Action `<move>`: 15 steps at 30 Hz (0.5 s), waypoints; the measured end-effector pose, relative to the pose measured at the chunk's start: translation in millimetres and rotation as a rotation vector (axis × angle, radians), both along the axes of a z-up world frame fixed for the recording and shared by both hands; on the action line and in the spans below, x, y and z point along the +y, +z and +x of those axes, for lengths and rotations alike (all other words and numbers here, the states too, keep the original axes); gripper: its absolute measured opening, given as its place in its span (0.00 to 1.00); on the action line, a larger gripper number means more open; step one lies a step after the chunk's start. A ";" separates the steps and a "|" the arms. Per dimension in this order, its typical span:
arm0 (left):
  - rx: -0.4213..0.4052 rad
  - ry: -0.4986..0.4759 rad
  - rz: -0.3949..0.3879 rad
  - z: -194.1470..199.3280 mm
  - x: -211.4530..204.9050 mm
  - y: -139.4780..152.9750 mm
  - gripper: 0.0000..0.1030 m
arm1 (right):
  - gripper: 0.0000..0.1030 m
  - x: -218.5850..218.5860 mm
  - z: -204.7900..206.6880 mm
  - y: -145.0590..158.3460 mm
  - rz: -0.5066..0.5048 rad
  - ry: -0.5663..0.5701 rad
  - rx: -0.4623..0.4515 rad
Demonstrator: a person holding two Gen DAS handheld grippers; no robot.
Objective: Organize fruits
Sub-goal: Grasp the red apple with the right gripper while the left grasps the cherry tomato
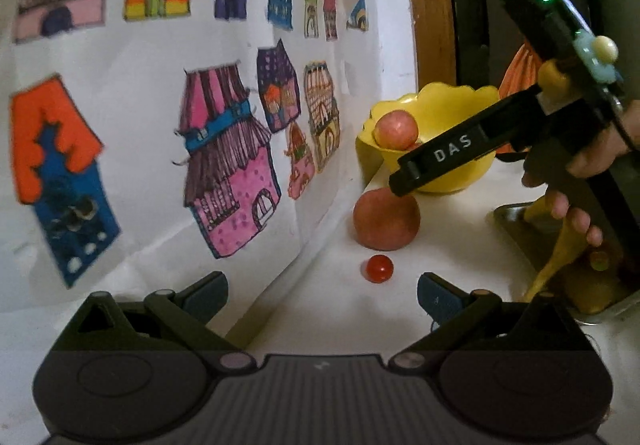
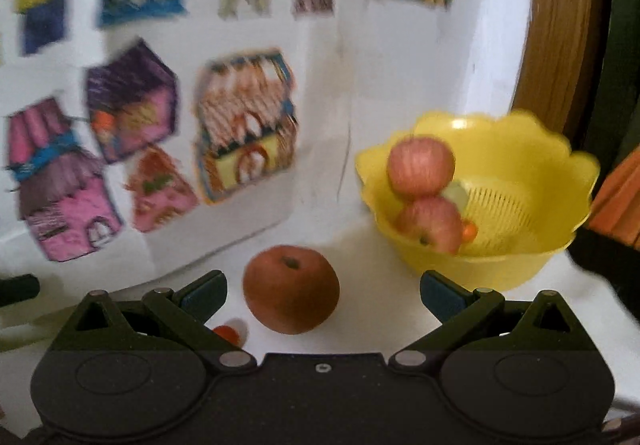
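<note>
right gripper (image 2: pixel 322 295) lines up on a loose apple (image 2: pixel 291 288) beside the yellow bowl (image 2: pixel 520 265)
jaws released on both grippers; the apple sits on the counter (image 2: pixel 360 329) between the right jaws, best clenched across its middle, then lifted clear of the rim

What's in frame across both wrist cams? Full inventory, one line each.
bowl: 1, yellow, scalloped rim, perforated bottom, back right on the white surface
apples in bowl: 2, pink-red, stacked against its left wall
small orange fruit: 1, in the bowl beside the lower apple
loose apple: 1, red-orange, on the surface left of the bowl
cherry tomato: 1, red, in front of the loose apple
metal tray: 1, grey, far right, yellow items on it, unclear
house drawings: many, multicoloured, on white paper backdrop
left gripper: fingers open, empty
right gripper: fingers open, empty, before the loose apple
hand: 1, holding the right gripper
</note>
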State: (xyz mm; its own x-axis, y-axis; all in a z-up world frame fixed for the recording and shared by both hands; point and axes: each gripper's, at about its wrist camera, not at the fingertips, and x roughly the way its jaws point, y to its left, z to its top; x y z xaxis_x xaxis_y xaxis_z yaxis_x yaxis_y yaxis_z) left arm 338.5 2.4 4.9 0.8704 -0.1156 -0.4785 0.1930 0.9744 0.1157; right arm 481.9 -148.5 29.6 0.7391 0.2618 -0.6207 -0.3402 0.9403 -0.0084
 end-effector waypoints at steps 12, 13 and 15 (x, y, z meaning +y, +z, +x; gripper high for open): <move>0.081 -0.067 0.005 28.8 -7.2 -24.3 1.00 | 0.99 13.9 37.4 -34.8 -0.003 0.019 0.089; 0.091 -0.081 -0.007 31.1 -7.2 -24.8 1.00 | 0.99 16.1 39.3 -36.1 -0.013 0.025 0.092; 0.097 -0.101 -0.025 34.9 -8.5 -25.5 1.00 | 0.99 18.4 44.2 -38.1 -0.021 0.034 0.086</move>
